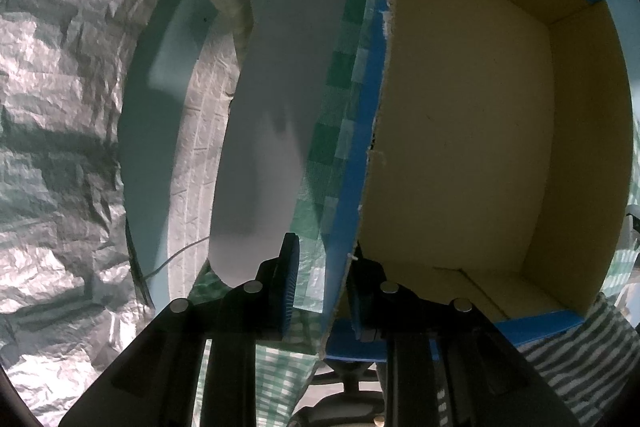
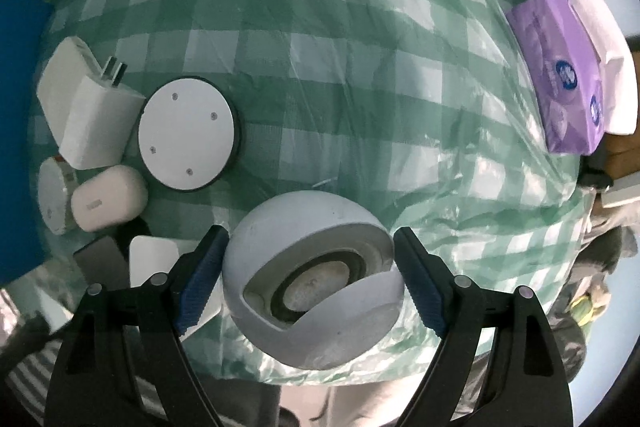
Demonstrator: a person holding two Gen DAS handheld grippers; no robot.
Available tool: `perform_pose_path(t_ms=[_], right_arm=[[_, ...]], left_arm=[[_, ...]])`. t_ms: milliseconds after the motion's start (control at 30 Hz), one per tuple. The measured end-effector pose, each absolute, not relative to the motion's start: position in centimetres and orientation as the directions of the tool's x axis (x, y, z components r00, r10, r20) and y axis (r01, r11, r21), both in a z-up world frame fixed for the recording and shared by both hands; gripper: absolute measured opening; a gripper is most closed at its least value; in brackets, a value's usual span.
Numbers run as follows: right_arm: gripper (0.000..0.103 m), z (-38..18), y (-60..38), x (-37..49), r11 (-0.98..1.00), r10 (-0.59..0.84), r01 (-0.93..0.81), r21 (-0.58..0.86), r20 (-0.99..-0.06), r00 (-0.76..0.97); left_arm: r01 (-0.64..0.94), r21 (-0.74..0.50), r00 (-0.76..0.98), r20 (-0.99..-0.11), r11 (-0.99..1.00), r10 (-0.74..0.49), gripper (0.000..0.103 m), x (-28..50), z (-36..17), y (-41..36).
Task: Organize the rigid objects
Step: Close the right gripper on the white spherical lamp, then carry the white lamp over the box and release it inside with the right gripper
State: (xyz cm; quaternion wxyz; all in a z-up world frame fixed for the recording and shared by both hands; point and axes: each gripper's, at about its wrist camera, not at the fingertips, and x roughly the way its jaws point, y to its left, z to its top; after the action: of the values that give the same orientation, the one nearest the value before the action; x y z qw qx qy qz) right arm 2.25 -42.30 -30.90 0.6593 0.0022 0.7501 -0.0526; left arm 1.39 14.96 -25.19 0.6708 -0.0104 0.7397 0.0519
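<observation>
Round speaker (image 2: 316, 275), on the checked tabletop (image 2: 340, 67), is straddled by the wide, untouching right tool (image 2: 314, 267); beside it, the box wall (image 1: 372, 131) is pinched by the left tool (image 1: 324, 287), probably for steadiness.

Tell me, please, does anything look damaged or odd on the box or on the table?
Yes. The cardboard box has a ragged, torn top edge on the wall that the left gripper pinches. On the table, nothing looks damaged.
</observation>
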Motion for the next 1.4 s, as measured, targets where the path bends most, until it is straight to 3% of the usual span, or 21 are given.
perform_pose_path(t_ms=[100, 267, 367, 400, 633, 667, 767, 1400], right_arm=[[0.089, -30.2, -42.9, 2.3, 0.994, -0.06, 0.088, -0.071, -0.991, -0.121], [0.089, -31.6, -43.3, 2.3, 0.99, 0.014, 0.14, -0.006, -0.989, -0.146], [0.088, -32.7, -43.0, 2.3, 0.987, 0.056, 0.158, 0.032, -0.987, -0.151], [0.083, -32.9, -42.5, 2.4, 0.986, 0.074, 0.157, 0.05, -0.986, -0.149], [0.083, -32.7, -40.2, 2.0, 0.994, 0.015, 0.11, 0.002, -0.992, -0.125], [0.083, -32.7, -39.9, 2.0, 0.994, 0.009, 0.108, -0.004, -0.993, -0.117], [0.083, -31.2, -39.6, 0.5, 0.995, -0.002, 0.101, -0.011, -0.996, -0.089], [0.083, -16.8, -30.2, 0.4, 0.997, 0.031, -0.066, 0.027, -0.998, 0.063]], left_arm=[[-0.085, 0.064, -0.099, -0.994, 0.994, 0.056, 0.023, 1.4, -25.2, 14.9], [-0.079, 0.069, -0.097, -0.993, 0.994, 0.062, 0.023, 1.4, -25.2, 14.9], [-0.081, 0.067, -0.098, -0.993, 0.995, 0.059, 0.023, 1.4, -25.1, 14.9], [-0.079, 0.067, -0.095, -0.994, 0.995, 0.059, 0.023, 1.4, -25.1, 14.9], [-0.075, 0.069, -0.099, -0.993, 0.995, 0.061, 0.021, 1.3, -25.1, 14.9], [-0.074, 0.066, -0.101, -0.993, 0.995, 0.058, 0.017, 1.2, -25.1, 14.8], [-0.068, 0.073, -0.104, -0.992, 0.995, 0.066, 0.009, 1.2, -25.1, 14.7], [-0.036, 0.069, -0.105, -0.992, 0.997, 0.065, 0.008, 1.1, -25.1, 14.7]])
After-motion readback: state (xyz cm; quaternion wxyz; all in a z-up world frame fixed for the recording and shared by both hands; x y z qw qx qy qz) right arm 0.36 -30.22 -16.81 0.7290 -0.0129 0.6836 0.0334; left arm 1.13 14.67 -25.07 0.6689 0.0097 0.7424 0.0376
